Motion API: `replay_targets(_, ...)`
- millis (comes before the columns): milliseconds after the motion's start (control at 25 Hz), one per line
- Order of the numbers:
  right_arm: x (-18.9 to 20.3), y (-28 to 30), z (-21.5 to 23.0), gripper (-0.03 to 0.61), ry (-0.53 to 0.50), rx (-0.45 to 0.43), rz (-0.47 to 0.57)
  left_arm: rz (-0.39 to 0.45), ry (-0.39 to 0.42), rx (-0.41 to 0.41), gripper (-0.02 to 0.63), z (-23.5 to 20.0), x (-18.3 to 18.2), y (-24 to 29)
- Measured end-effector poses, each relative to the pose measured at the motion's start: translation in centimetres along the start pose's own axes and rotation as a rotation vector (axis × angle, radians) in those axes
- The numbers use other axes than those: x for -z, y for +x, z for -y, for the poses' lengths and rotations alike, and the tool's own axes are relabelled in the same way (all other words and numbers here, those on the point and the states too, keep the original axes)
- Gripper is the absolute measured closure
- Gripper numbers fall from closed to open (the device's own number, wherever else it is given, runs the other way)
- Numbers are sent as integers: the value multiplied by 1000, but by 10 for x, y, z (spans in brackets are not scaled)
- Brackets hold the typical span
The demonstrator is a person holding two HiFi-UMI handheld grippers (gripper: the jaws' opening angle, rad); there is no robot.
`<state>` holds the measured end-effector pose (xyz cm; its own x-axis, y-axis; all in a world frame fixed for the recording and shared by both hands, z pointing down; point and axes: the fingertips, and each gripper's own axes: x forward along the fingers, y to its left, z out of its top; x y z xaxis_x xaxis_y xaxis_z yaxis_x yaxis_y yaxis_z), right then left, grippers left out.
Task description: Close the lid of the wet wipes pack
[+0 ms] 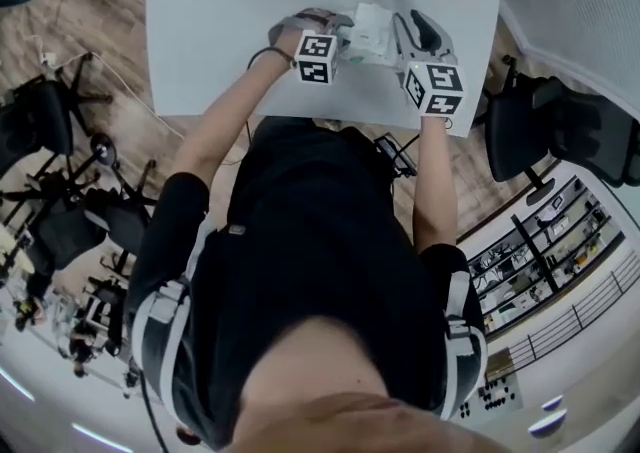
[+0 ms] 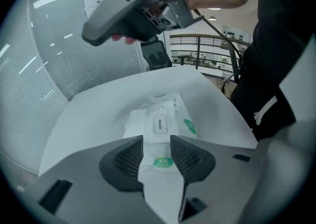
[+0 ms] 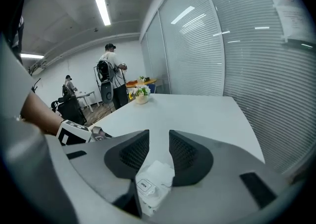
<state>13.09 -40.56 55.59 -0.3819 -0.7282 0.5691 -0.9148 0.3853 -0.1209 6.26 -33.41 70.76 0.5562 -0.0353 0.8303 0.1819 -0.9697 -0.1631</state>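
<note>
Low in the left gripper view, the left gripper (image 2: 156,139) has its jaws apart. Nothing is gripped. The pack (image 2: 163,119) lies flat on the white table (image 2: 94,114), and its near end shows through the gap between the jaws. In the right gripper view the right gripper (image 3: 159,136) is likewise spread and empty, and the same pack sits at lower centre under its jaws.

In the head view the pack is at top centre, near the table's near edge, with a gripper close on either side.

The lid (image 2: 160,124) faces up at the middle of the pack and seems to lie down on it. I cannot tell whether it is fully seated. A white sheet (image 2: 132,123), either a wipe or a fold of the wrapper, sticks out along its left side and may keep it from shutting. My judgement is that the closing is unfinished or unconfirmed. A firm press on the lid looks like the remaining step, perhaps after tucking the sheet in.

The lid tab reads "OPEN". A green round logo (image 2: 163,162) near the jaws and a green mark (image 2: 190,126) at the pack's right edge are too small to read. The notice (image 3: 291,8) on the far glass wall, upper right, is illegible.
</note>
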Motion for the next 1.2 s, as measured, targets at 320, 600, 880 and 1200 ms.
replay_targets(320, 30, 56, 1, 434, -51, -121, -151, -81, -52, 117, 448, 2, 29, 28)
replay_targets(600, 87, 99, 1, 419, -153, -310, -401, -103, -88, 141, 448, -1, 34, 32)
replay_targets(880, 127, 125, 10, 385, -210, -476, -578, -61, -101, 131, 448, -2, 36, 31)
replay_targets(1200, 149, 140, 11, 394, -236, -604, -708, -78, -100, 143, 448, -6, 35, 34)
